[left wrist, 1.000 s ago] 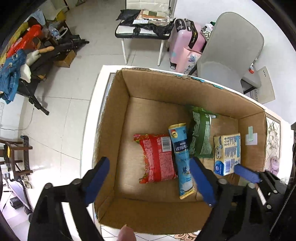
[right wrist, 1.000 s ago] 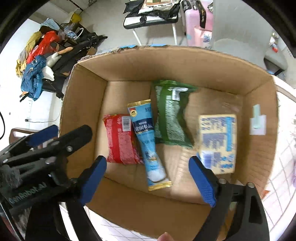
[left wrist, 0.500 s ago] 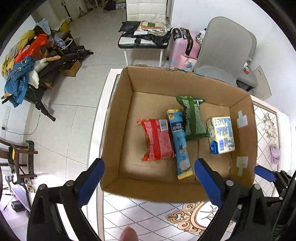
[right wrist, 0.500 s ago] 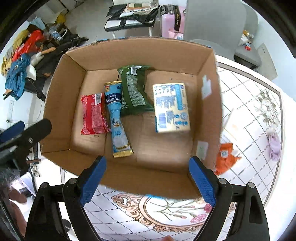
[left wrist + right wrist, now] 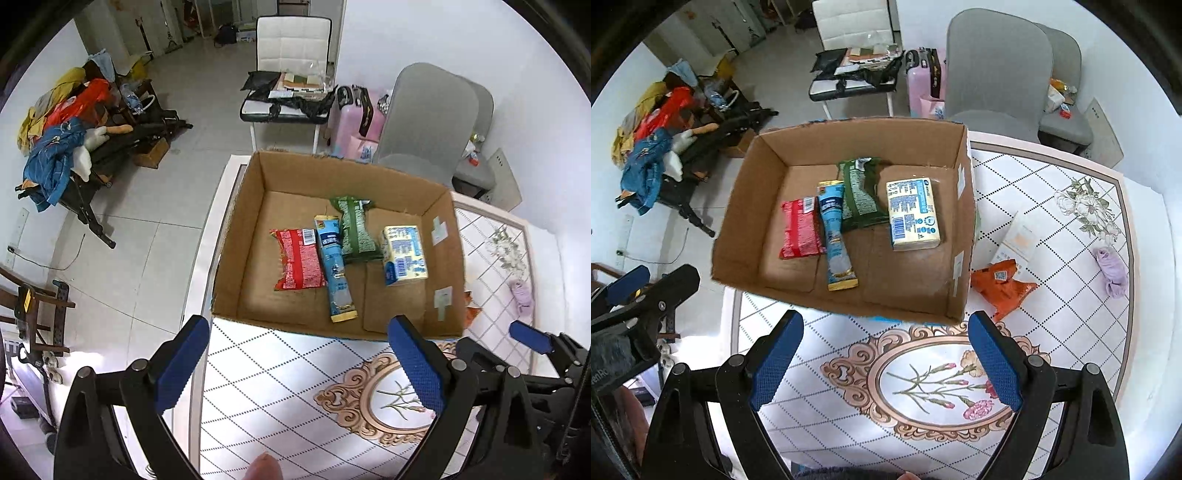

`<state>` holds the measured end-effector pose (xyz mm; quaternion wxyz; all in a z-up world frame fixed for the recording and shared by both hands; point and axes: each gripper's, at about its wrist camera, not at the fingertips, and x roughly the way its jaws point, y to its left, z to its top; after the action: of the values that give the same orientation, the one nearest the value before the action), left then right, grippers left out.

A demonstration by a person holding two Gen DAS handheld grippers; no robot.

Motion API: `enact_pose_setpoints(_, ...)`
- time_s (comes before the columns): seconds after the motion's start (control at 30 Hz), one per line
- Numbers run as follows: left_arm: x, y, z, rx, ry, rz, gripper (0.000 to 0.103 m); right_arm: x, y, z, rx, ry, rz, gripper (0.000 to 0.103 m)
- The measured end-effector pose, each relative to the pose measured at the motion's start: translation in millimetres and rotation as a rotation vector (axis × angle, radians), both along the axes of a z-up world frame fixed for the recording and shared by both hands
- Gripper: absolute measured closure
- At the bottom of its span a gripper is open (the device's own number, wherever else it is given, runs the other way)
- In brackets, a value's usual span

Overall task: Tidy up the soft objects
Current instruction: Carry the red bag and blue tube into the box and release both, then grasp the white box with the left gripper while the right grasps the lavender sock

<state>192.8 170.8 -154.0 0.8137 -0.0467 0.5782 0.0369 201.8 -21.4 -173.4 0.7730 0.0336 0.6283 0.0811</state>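
Left hand-held gripper: blue pads spread wide, nothing between them, held above the patterned tabletop just short of the box's near wall.
Right hand-held gripper: pads likewise wide apart and bare, over the oval flower motif on the tabletop.
Box: open cardboard carton on the tabletop's far left part, flaps up, strips of pale tape on its right wall.
Inside the box: four items side by side on the floor of it: red packet, blue sachet, green pouch and yellow pack. The sachet overlaps the pouch's left edge; the yellow pack lies just right of the pouch.
Outside the box: orange packet crumpled on the tabletop just right of the carton, partly on a white card; lilac cloth bunched well apart near the tabletop's right rim.
In the way: only the carton's near wall stands between both grippers and the items inside.
Writing: barcodes on the red packet and yellow pack; print on all of them too small to read.
Room behind: grey chair, pink suitcase, white chair heaped with bags and papers, clothes pile at the left wall.
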Motion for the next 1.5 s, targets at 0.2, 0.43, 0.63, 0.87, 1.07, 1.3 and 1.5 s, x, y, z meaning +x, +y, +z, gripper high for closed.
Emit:
enact_pose_setpoints(0.2,-13,-16,23,0.018,-0.030,0.012,0.004,-13,-12,26,0.057,-0.036,0.019,0.011)
enact_pose_setpoints(0.43,-2,-78,44,0.010,-0.068,-0.051,0.004,-18,-87,48,0.134,-0.079,-0.081,0.011)
enact_pose_setpoints(0.63,35,-185,23,-0.077,0.012,-0.213,0.004,-13,-205,36,0.093,-0.056,-0.240,0.011)
enact_pose_setpoints(0.87,98,-308,-54,-0.108,0.210,-0.367,0.004,7,-345,-13,-0.001,0.022,-0.380,0.010)
enact_pose_setpoints(1.07,138,-355,-144,-0.108,0.413,-0.363,0.004,41,-415,-80,-0.031,0.134,-0.359,0.010)
enact_pose_setpoints(1.3,165,-375,-227,0.007,0.533,-0.380,0.004,90,-429,-179,-0.071,0.309,-0.245,0.011)
enact_pose_setpoints(1.5,173,-374,-266,0.007,0.602,-0.365,0.004,109,-427,-224,-0.052,0.379,-0.200,0.011)
